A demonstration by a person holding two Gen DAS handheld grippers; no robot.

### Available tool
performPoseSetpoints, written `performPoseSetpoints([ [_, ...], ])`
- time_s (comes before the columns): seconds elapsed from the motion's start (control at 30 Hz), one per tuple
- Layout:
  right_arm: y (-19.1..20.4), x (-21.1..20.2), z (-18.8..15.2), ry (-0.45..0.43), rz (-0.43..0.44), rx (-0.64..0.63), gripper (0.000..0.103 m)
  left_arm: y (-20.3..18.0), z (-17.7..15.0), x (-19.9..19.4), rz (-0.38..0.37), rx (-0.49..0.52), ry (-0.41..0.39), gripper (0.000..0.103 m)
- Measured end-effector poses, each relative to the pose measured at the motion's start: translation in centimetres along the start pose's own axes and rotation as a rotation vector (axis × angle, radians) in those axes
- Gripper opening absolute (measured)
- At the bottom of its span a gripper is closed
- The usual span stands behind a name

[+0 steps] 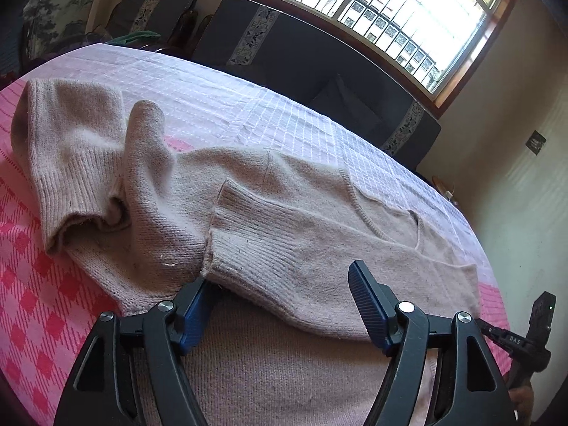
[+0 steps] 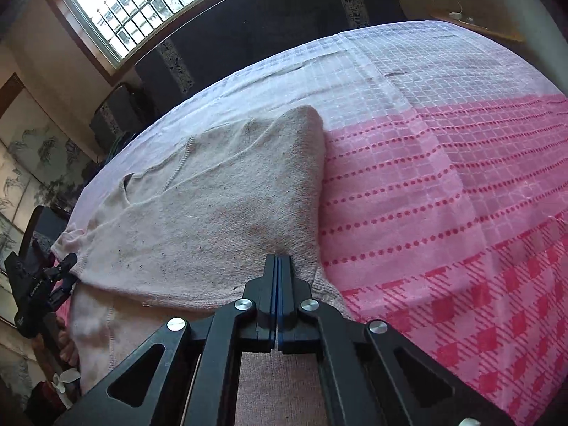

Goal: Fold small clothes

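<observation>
A: Item one, concealed or cropped?

B: The near hem of the beige knitted sweater runs under both tools and off the bottom of each view. One sleeve is bunched over itself at the far left of the left wrist view, its inner folds in shadow. The right gripper appears in the left view only as a dark sliver at the lower right edge. Dark specks dot the knit; what they are cannot be made out.

A: Item two, the garment's place against the tongs?

B: Sweater lies on the pink checked bedspread, directly ahead of and beneath both tools. The left gripper has its blue pads wide apart; the left pad touches the ribbed cuff of a sleeve folded across the body, the right pad hovers over the knit, nothing clamped. The right one has its pads pressed together with no gap visible, tips down at the sweater's folded edge; whether fabric is caught between them cannot be told.

A: Item three, orientation?

B: Neckline points away toward the window and the dark sofa. Long axis runs from the tools to the neck, near to far.
</observation>
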State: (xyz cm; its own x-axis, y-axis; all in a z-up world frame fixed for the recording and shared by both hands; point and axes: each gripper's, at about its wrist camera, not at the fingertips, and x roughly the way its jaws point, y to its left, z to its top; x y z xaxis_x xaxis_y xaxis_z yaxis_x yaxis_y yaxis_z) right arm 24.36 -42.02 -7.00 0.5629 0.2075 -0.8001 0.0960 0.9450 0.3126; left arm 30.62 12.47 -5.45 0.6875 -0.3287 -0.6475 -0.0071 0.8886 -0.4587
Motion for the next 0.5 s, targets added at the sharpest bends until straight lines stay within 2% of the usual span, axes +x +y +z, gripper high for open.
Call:
performPoseSetpoints([
  [0.07, 0.6, -0.3, -0.3, -0.011, -0.074, -0.049, 0.000, 0.1, 0.0, 0.0, -0.005, -0.009, -0.003, 0.074],
  [0.17, 0.4, -0.8, -0.3, -0.023, -0.135, -0.061, 0.000, 0.6, 0.1, 0.0, -0.017, -0.029, -0.007, 0.074],
  [0.3, 0.0, -1.1, -0.4, -0.035, -0.096, -0.039, 0.000, 0.2, 0.1, 0.3, 0.003, -0.014, -0.004, 0.074],
  [0.4, 0.1, -1.4, -0.3, -0.038, -0.033, -0.017, 0.007, 0.4, 0.1, 0.2, -0.004, -0.024, -0.009, 0.074],
  [0.5, 0.5, -2.3, 0.5, -0.087, -0.003, 0.004, 0.012, 0.5, 0.1, 0.2, -0.007, -0.029, -0.010, 0.074],
])
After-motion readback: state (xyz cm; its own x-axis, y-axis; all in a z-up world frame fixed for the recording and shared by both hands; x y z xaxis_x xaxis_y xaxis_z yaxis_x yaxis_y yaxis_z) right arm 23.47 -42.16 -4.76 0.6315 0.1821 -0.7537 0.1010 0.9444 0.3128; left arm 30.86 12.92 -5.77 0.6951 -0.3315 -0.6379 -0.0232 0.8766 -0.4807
